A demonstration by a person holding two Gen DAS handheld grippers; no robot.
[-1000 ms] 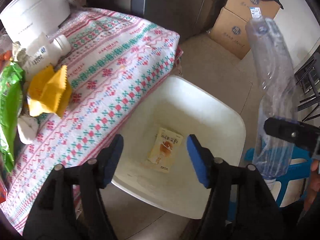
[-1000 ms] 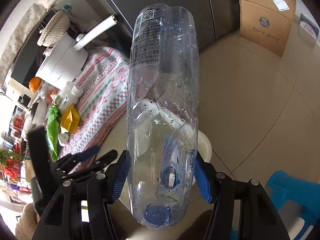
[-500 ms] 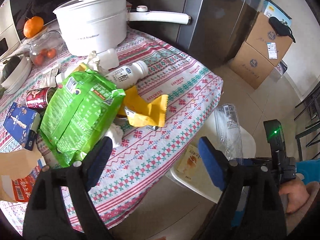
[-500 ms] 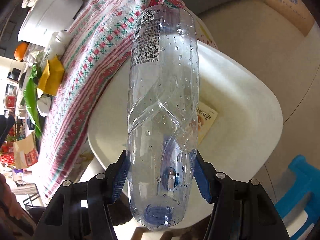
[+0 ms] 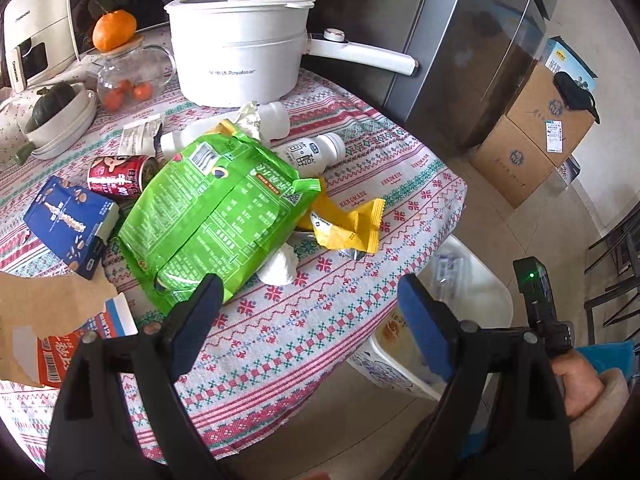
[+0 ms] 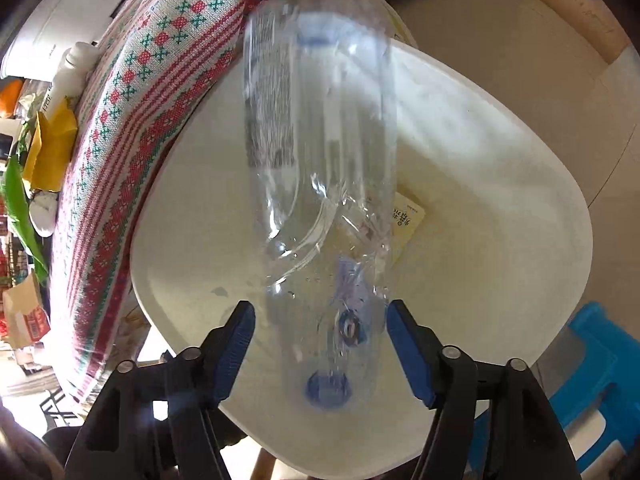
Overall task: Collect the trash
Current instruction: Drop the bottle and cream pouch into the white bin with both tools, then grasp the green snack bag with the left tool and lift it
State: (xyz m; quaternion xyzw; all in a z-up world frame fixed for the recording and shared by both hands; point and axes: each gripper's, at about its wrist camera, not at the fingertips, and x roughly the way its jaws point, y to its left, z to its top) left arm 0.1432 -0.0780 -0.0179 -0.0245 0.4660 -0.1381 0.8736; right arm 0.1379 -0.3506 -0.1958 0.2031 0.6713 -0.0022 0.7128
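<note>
A clear plastic bottle (image 6: 320, 160), blurred, hangs cap-down over the white bin (image 6: 480, 200). It sits between the jaws of my right gripper (image 6: 320, 316), which are opening; both pads stand off its sides. A snack wrapper (image 6: 406, 216) lies on the bin's floor. My left gripper (image 5: 308, 292) is open above the patterned tablecloth (image 5: 360, 184), holding nothing. Its left finger is near the green snack bag (image 5: 216, 216). Beside the bag lie a yellow wrapper (image 5: 344, 228), a white drink bottle (image 5: 312, 152), a crumpled tissue (image 5: 280, 268), a red can (image 5: 120, 176) and a blue box (image 5: 68, 220).
A white electric pot (image 5: 240, 52) with a long handle stands at the table's back, next to a glass jar (image 5: 128, 80) and an orange. The bin (image 5: 480, 280) sits below the table's right edge. Cardboard boxes (image 5: 536, 136) stand by the fridge; a blue stool (image 6: 592, 360) stands by the bin.
My left gripper swung from over the bin to over the table's litter. My right gripper lowered the bottle over the bin, and its jaws have parted from the bottle's sides.
</note>
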